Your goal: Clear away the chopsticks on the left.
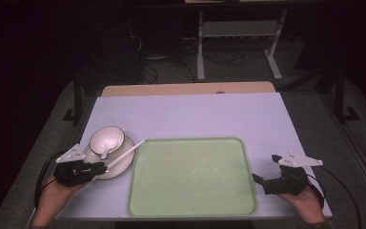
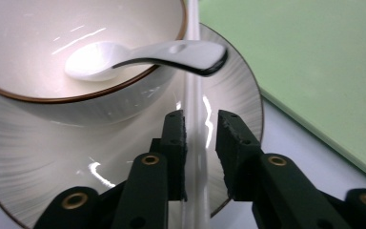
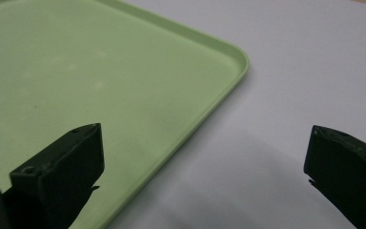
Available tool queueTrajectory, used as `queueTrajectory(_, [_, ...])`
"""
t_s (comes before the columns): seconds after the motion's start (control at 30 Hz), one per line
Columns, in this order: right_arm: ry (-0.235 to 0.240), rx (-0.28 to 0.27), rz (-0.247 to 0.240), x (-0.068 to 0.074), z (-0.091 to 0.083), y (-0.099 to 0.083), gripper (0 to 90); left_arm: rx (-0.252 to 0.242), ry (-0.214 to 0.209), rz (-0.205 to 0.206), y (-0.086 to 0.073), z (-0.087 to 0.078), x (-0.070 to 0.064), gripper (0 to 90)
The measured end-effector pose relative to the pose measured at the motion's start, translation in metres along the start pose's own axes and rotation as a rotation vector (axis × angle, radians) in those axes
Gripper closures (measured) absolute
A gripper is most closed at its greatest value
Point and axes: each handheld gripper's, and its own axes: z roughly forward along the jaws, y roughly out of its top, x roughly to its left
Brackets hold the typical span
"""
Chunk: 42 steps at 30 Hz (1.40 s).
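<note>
On worktop [image 1: 186,114], white chopstick [image 2: 194,143] runs between left gripper [image 2: 201,138] fingers, narrowly parted, barely touching; right gripper [image 3: 205,157] fingers gape wide, holding nothing

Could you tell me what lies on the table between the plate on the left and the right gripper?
The green tray lies between the plate and the right gripper, and it is bare, as the high view shows.

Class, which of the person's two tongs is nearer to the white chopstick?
Left. The left tongs straddle the white chopstick over the plate, jaws either side. The right tongs sit open beyond the green tray, well away.
</note>
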Motion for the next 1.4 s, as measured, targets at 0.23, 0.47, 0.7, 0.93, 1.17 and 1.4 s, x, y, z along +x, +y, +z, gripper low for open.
queueTrajectory(0.23, [0.000, -0.001, 0.001, 0.000, 0.000, 0.000, 0.0, 0.010, 0.001, 0.018, 0.002, 0.004, -0.004, 78.5])
queueTrajectory(0.47, [0.001, -0.002, 0.001, 0.000, 0.000, 0.000, 0.0, 0.036, 0.001, 0.023, 0.001, 0.010, -0.004, 78.5])
queueTrajectory(0.7, [0.000, -0.002, 0.001, 0.000, 0.000, 0.000, 0.0, 0.051, -0.007, 0.024, 0.002, 0.017, -0.005, 78.5])
queueTrajectory(0.93, [-0.001, -0.001, 0.003, 0.000, -0.001, 0.000, 0.0, 0.070, -0.011, 0.013, 0.003, 0.023, -0.005, 76.2])
queueTrajectory(1.17, [-0.003, -0.003, 0.002, 0.000, -0.001, 0.000, 0.0, 0.057, -0.009, -0.012, 0.003, 0.024, -0.003, 79.2])
queueTrajectory(1.4, [-0.004, -0.003, 0.003, 0.000, -0.002, 0.000, 0.0, 0.062, -0.006, 0.016, 0.005, 0.027, -0.008, 79.9])
